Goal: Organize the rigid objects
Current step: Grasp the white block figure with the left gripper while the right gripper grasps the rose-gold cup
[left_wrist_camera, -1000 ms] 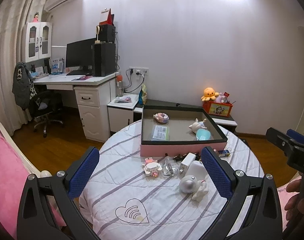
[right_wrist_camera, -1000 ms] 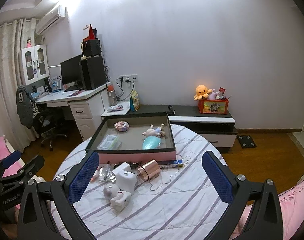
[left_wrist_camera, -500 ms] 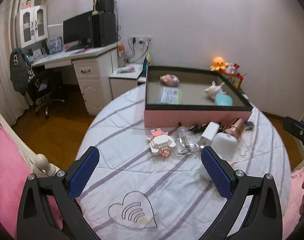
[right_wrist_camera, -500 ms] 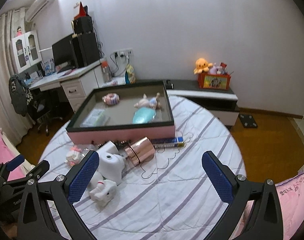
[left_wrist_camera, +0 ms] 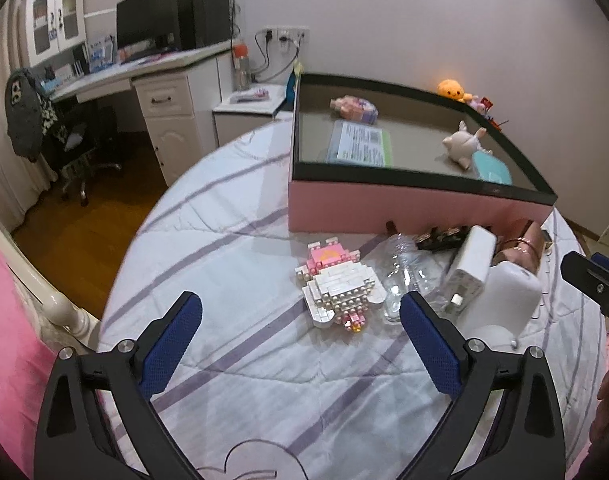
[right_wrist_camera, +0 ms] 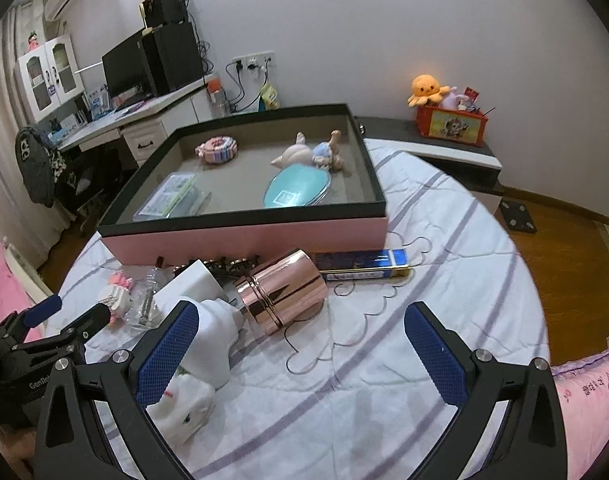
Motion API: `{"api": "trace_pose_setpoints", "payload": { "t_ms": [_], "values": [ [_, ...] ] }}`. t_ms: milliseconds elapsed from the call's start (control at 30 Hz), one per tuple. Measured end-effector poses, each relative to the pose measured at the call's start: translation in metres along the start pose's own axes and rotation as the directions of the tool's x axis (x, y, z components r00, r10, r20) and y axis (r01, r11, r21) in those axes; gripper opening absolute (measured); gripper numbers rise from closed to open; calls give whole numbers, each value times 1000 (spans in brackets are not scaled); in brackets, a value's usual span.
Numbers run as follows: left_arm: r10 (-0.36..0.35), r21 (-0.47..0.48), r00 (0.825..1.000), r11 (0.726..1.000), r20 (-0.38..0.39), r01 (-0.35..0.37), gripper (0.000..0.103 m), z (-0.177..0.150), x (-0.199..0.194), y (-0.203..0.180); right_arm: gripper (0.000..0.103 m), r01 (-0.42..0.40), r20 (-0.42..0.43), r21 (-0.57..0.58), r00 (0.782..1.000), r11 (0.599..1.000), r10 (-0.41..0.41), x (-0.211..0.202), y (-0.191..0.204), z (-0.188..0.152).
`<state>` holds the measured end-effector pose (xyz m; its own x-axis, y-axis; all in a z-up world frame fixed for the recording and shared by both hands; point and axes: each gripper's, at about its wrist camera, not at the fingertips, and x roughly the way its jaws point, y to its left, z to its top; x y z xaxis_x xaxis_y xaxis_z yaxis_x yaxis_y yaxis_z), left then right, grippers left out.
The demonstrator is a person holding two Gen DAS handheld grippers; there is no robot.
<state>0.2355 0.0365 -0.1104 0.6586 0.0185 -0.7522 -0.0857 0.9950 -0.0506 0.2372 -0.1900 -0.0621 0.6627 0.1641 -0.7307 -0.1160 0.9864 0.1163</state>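
Observation:
A pink box (left_wrist_camera: 384, 204) (right_wrist_camera: 244, 236) with a dark rim stands on the round striped table and holds several items. In front of it lie a pink-and-white brick figure (left_wrist_camera: 336, 284), a clear bottle (left_wrist_camera: 404, 276), a white charger (left_wrist_camera: 470, 264), a rose-gold cylinder (right_wrist_camera: 282, 292), a blue tin (right_wrist_camera: 360, 264) and a white toy (right_wrist_camera: 184, 408). My left gripper (left_wrist_camera: 300, 300) hovers just short of the brick figure, its jaws closing with nothing between them. My right gripper (right_wrist_camera: 301, 310) is open near the cylinder and holds nothing.
The table's near part (right_wrist_camera: 344, 400) is bare striped cloth with a thin looped wire (right_wrist_camera: 344, 332). Pink bedding (left_wrist_camera: 8, 360) lies at the left. A desk (left_wrist_camera: 160, 76), a chair (left_wrist_camera: 76, 148) and a low cabinet (right_wrist_camera: 444, 152) stand beyond.
Both grippers have come down and forward toward the table and now tilt more steeply at it. The loose objects lie much closer to the fingers.

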Motion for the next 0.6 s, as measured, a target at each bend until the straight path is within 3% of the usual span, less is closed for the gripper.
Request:
{"api": "trace_pose_setpoints", "payload": {
  "t_ms": [200, 600],
  "values": [
    [7, -12, 998, 1000, -65, -7, 93, -2, 24, 4, 101, -15, -37, -16, 999, 1000, 15, 23, 0, 6],
    [25, 13, 998, 1000, -66, -24, 91, 13, 41, 5, 82, -69, -106, -74, 992, 995, 61, 52, 1, 9]
  ]
}}
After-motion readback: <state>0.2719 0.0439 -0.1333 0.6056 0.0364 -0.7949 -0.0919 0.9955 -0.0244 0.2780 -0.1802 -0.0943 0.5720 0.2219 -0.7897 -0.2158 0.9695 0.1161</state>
